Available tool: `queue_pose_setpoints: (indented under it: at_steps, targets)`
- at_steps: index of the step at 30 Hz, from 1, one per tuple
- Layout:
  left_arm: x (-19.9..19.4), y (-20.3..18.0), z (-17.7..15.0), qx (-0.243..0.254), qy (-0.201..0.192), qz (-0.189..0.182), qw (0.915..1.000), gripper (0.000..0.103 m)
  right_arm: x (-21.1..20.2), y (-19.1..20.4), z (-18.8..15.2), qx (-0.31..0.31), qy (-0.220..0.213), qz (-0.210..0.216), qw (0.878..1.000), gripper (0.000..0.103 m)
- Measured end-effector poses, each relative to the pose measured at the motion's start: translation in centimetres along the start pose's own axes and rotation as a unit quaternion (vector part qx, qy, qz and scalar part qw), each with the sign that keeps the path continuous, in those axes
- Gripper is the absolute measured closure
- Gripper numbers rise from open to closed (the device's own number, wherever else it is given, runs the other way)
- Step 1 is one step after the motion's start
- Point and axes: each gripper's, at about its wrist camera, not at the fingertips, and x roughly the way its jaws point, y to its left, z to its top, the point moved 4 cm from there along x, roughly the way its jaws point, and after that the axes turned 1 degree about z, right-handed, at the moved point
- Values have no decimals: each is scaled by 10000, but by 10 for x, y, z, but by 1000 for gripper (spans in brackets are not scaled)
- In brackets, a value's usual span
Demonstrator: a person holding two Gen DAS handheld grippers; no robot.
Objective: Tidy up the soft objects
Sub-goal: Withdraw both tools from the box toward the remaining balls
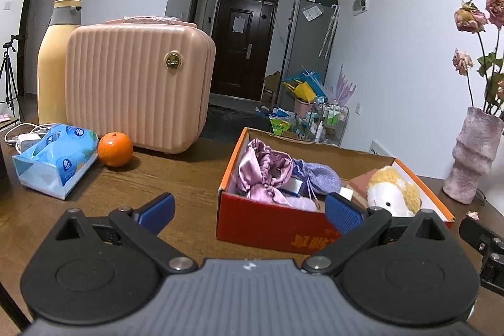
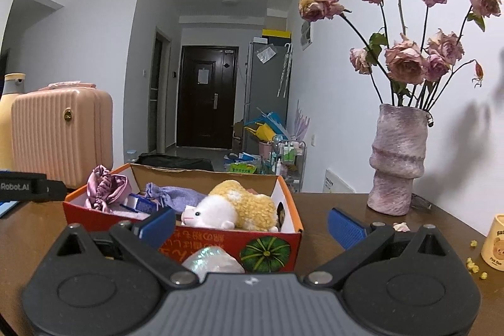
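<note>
A red and orange cardboard box (image 1: 271,225) (image 2: 267,244) stands on the wooden table. Inside lie a pink satin scrunchie (image 1: 261,175) (image 2: 105,189), a lilac drawstring pouch (image 1: 318,175) (image 2: 176,197) and a white and yellow plush animal (image 1: 393,194) (image 2: 233,210). My left gripper (image 1: 250,210) is open, held in front of the box's near wall with nothing between its fingers. The right gripper (image 2: 252,224) is open too, just before the box's near right corner. A small pearly soft object (image 2: 214,262) lies on the table right under the right gripper, partly hidden by its body.
A pink ribbed case (image 1: 138,84), a yellow bottle (image 1: 55,65), a blue tissue pack (image 1: 56,158) and an orange (image 1: 115,148) stand at the left. A pink vase of dried roses (image 2: 397,159) is at the right, with a small yellow cup (image 2: 494,241) at the table's edge.
</note>
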Motion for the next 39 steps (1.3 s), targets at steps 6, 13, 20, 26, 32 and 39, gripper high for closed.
queue_pose_setpoints:
  at_steps: [6,13,20,26,32,39]
  targets:
    - [-16,-3,-11,69,45,-38,10000,0,-15,-3,-5,-85,-12,24,10000,0]
    - [-34,-5,-23,85,141,-96,9998,0,-33,-5,-15,-257,30,75,9996,0]
    - [-47,-7,-34,128,267,-169,9994,0,-53,-11,-29,-374,155,86,9991,0]
    - [-56,-8,-45,186,412,-242,9987,0,-63,-19,-41,-367,348,115,9987,0]
    - [-59,-9,-53,241,555,-301,9977,0,-48,-21,-51,-308,769,210,9963,0]
    - [-56,-9,-57,243,666,-338,9969,0,-22,-26,-61,-310,1203,230,9920,0]
